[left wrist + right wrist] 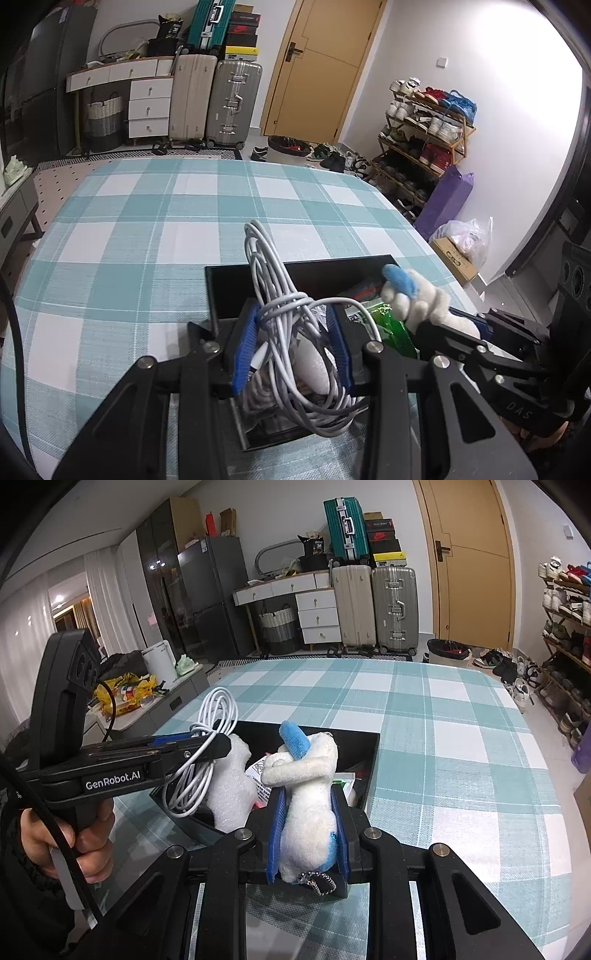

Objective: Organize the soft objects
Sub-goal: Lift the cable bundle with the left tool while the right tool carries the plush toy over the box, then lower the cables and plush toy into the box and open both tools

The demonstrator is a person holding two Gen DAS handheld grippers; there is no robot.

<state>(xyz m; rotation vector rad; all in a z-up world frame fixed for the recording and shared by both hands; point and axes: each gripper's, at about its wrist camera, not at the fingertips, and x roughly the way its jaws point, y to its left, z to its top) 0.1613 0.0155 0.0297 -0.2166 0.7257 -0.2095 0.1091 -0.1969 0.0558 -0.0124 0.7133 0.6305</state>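
Observation:
A black open box (218, 291) sits on the checked tablecloth and shows in the right wrist view too (369, 768). My left gripper (293, 325) is shut on a coiled white cable (280, 295), held over the box's left part; the cable also shows in the right wrist view (218, 709). My right gripper (308, 805) is shut on a white plush toy with blue parts (306, 812), held over the box; in the left wrist view the toy (417, 295) is at the right. White foam (229, 786) and packets lie in the box.
The table has a teal and white checked cloth (184, 221). A green packet (391, 325) lies in the box. Suitcases (214, 99), drawers, a door and a shoe rack (424, 129) stand beyond the table's far edge. A bin (447, 651) stands on the floor.

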